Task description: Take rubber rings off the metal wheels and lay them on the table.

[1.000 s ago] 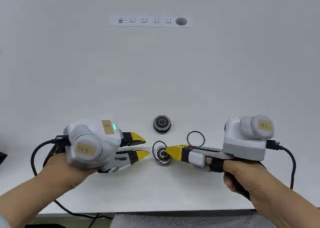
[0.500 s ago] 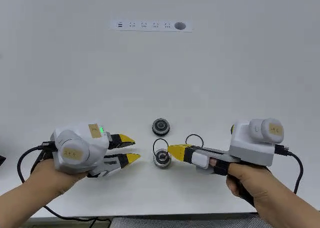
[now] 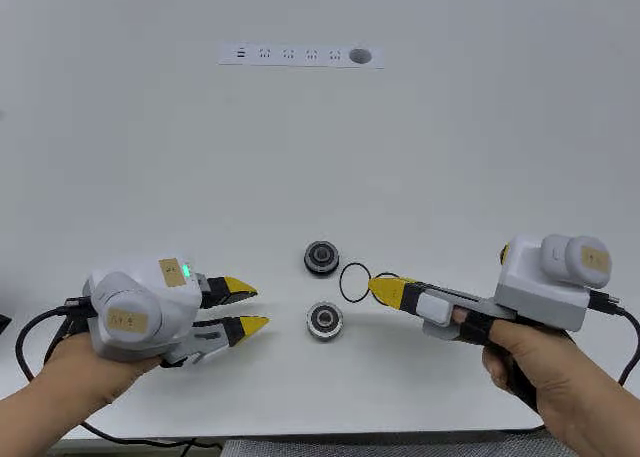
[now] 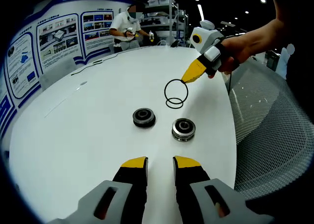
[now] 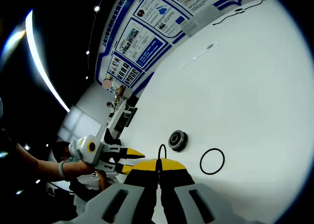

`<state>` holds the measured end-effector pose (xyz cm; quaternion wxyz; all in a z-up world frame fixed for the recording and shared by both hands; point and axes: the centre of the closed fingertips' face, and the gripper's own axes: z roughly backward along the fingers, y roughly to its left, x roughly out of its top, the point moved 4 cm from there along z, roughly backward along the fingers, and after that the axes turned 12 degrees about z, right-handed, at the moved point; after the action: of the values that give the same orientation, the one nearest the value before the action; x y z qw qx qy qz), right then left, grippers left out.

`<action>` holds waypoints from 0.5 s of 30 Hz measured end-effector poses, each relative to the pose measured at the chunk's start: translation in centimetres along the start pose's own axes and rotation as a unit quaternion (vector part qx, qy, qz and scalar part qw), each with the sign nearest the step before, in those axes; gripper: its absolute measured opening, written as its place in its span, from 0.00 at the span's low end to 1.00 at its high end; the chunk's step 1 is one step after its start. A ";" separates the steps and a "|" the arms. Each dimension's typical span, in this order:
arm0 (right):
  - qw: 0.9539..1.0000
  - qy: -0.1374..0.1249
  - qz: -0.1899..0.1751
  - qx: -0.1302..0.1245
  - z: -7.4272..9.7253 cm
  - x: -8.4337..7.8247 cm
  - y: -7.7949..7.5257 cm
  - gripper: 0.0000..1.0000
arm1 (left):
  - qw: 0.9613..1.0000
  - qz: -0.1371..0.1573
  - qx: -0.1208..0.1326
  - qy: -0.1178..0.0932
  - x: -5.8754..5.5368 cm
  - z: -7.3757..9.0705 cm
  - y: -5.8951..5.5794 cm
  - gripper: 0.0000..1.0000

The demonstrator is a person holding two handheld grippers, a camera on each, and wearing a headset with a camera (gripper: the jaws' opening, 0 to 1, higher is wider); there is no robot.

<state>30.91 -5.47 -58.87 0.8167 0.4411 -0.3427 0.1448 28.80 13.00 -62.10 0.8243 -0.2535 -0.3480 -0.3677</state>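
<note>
Rubber ring (image 3: 341, 282) pinched in right gripper (image 3: 375, 287) jaws over table (image 3: 450, 177); second ring (image 5: 212, 161) flat nearby; two metal wheels (image 3: 322, 257) (image 3: 325, 319) near front edge; left gripper (image 3: 258, 306) jaws apart.

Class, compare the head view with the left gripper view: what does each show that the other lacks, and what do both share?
Head view: the left hand on the open left gripper, with its green light. Left gripper view: wall posters, shelving, a distant person. Both: two metal wheels, and the right gripper shut on a rubber ring.
</note>
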 end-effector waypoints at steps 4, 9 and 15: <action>1.000 0.003 -0.005 -0.015 0.2 -0.2 -1.1 0.02 | 1.000 0.003 0.004 -0.002 0.0 0.1 0.2 0.21; 0.999 0.007 -0.012 -0.032 0.4 -0.6 -2.5 0.02 | 1.000 0.006 0.005 -0.001 -0.1 0.2 0.2 0.22; 0.998 0.008 -0.036 -0.053 0.6 -1.4 -4.2 0.02 | 1.000 0.009 0.005 0.000 -0.1 0.2 0.2 0.22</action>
<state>31.91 -8.25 -62.27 0.8463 0.4084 -0.3270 0.1001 28.81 13.34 -62.06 0.8287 -0.2522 -0.3478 -0.3588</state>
